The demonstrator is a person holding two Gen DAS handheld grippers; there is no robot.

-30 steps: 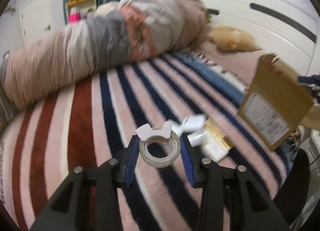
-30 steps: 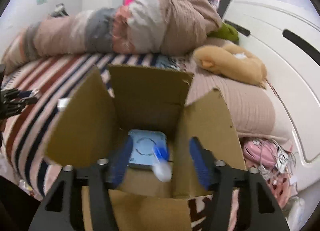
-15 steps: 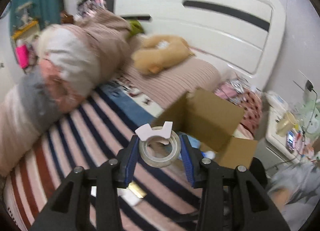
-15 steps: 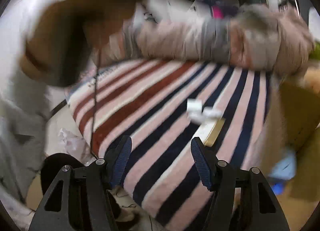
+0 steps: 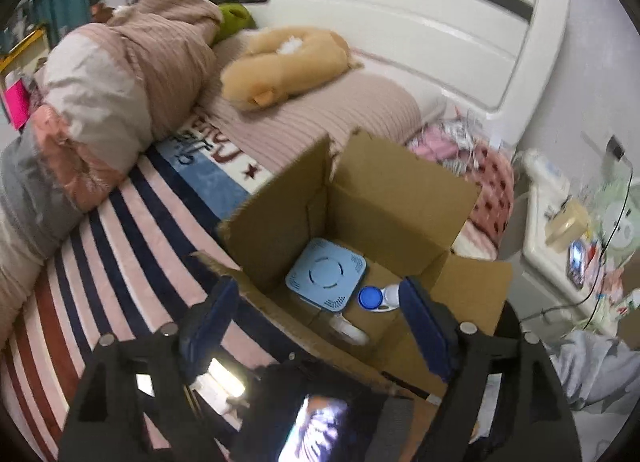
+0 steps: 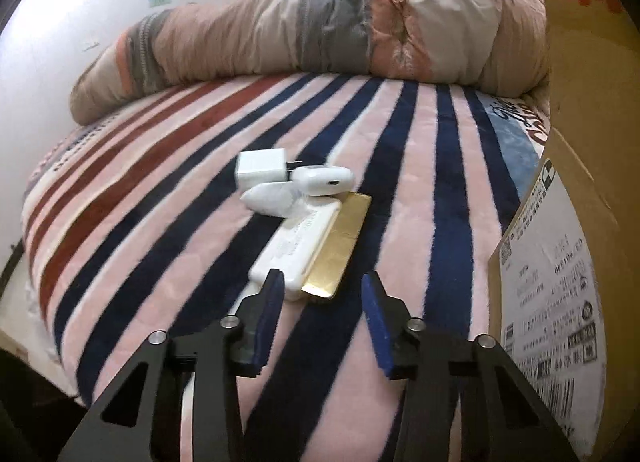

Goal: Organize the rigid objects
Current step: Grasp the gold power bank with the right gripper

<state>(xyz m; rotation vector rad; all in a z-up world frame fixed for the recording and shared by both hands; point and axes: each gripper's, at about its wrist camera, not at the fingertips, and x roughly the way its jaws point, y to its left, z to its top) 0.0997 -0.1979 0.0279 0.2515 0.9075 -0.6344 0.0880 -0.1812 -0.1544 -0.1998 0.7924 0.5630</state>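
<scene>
My left gripper (image 5: 320, 310) hangs over the open cardboard box (image 5: 384, 197), and its jaws are wide apart with nothing between them. Down in the box I see a light blue square gadget (image 5: 326, 276) in the middle. At about 3 o'clock from it, just beside it, sits a small white bottle with a blue cap (image 5: 376, 297). At about 6 o'clock from the blue gadget lies a roll of clear tape (image 5: 348, 329), flat on the box floor.

My right gripper (image 6: 322, 318) is low over the striped blanket (image 6: 168, 197), jaws apart and holding nothing. Right ahead, at 12 o'clock, a flat white block (image 6: 296, 244) and a gold bar (image 6: 340, 246) lie side by side, touching. The gold bar's near end sits just past my fingertips. Farther up at 12 o'clock are a white plug (image 6: 260, 167), a white earbud case (image 6: 324, 179) and a small white pointed piece (image 6: 268, 199), all bunched together. The box wall with its label (image 6: 560, 286) stands at 3 o'clock.
</scene>
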